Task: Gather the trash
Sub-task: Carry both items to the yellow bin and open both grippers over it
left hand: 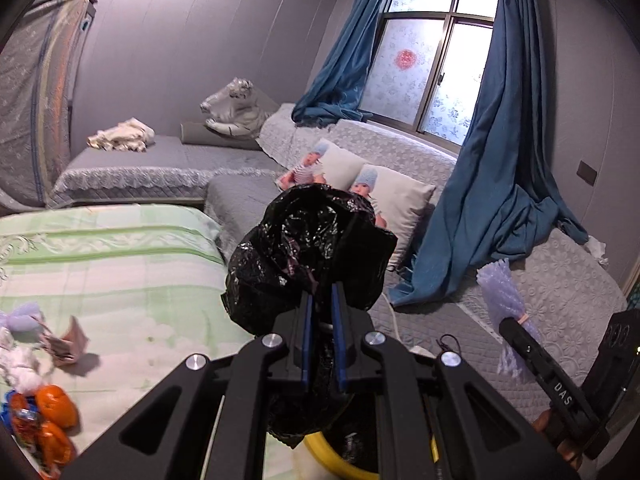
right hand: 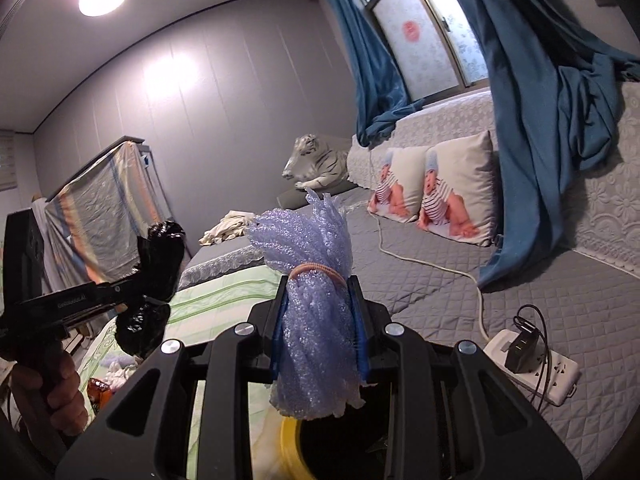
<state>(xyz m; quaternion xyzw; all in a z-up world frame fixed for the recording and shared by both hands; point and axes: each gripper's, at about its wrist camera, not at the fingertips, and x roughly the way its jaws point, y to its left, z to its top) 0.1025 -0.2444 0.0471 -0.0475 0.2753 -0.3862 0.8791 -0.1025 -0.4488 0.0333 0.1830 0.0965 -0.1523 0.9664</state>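
My left gripper (left hand: 322,300) is shut on a crumpled black plastic bag (left hand: 308,248), which bulges above and hangs below the blue pads. My right gripper (right hand: 318,300) is shut on a lilac foam-net bundle (right hand: 312,264) tied with a rubber band. In the left wrist view, the right gripper (left hand: 516,328) and its foam net (left hand: 500,288) show at the right. A hand carries the left gripper (right hand: 132,304) and black bag (right hand: 160,256) at the left of the right wrist view. A yellow-rimmed bin (left hand: 340,464) (right hand: 292,448) sits under both grippers.
Orange wrappers (left hand: 48,420), a small pink box (left hand: 66,344) and white tissue (left hand: 20,368) lie on the green bedspread (left hand: 120,264). A power strip (right hand: 536,368) with a charger and white cable rests on the grey quilted sofa (right hand: 520,300). Printed pillows (right hand: 452,188) and blue curtains (right hand: 540,128) stand behind.
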